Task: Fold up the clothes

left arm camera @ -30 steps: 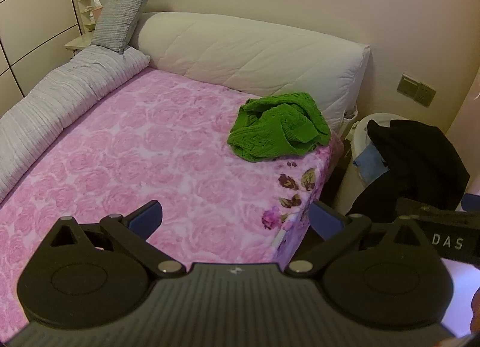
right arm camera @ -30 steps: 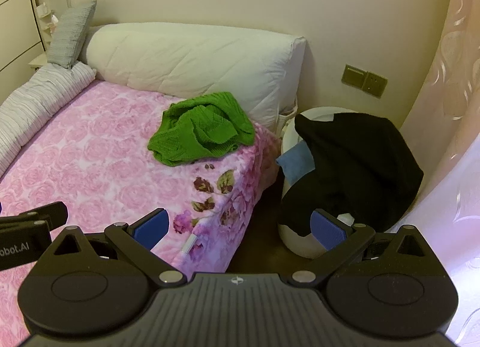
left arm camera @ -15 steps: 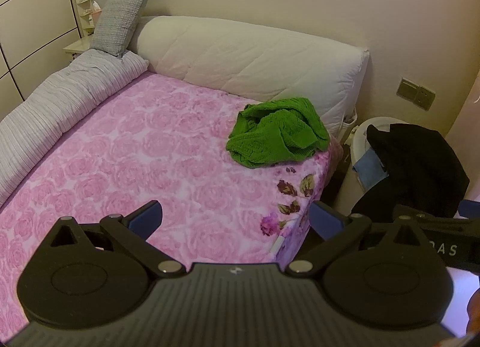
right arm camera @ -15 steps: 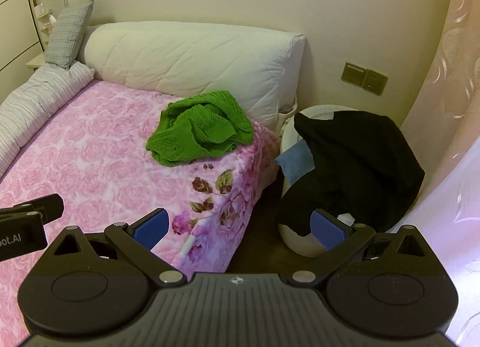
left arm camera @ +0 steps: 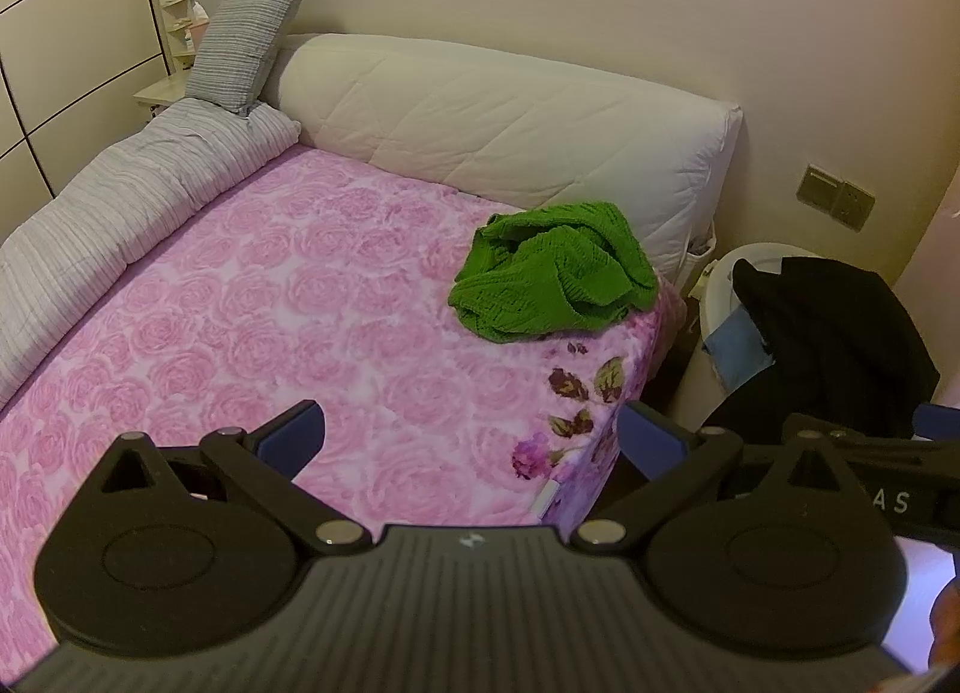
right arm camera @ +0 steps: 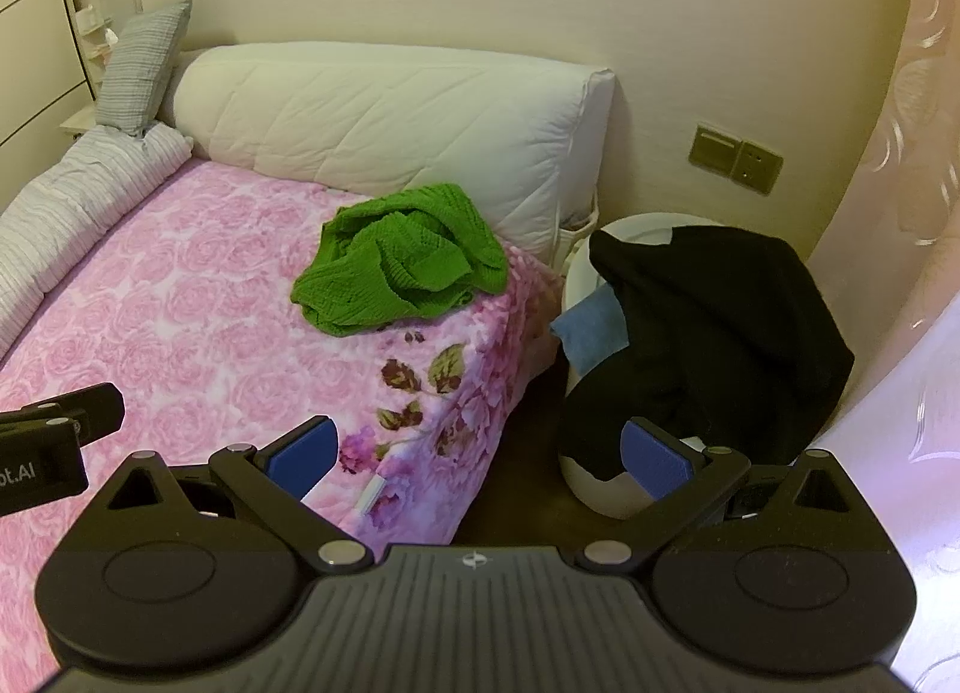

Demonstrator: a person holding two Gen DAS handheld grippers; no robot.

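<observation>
A crumpled green knit sweater (left arm camera: 555,273) lies on the pink rose bedsheet (left arm camera: 270,321) near the bed's right corner, below the white headboard cushion; it also shows in the right wrist view (right arm camera: 402,267). A black garment (right arm camera: 708,333) drapes over a white basket (right arm camera: 600,492) beside the bed, with a blue cloth (right arm camera: 591,330) under it. My left gripper (left arm camera: 471,435) is open and empty, well short of the sweater. My right gripper (right arm camera: 477,453) is open and empty above the bed's edge and the floor gap.
A rolled striped grey duvet (left arm camera: 102,213) runs along the bed's left side, with a grey pillow (left arm camera: 243,45) at its head. The white headboard cushion (left arm camera: 510,117) backs the bed. A wall socket (right arm camera: 735,156) is at right. A pale curtain (right arm camera: 900,273) hangs at far right.
Both grippers have shifted slightly, so the sweater sits a little lower and nearer in both views. Both stay open and empty.
</observation>
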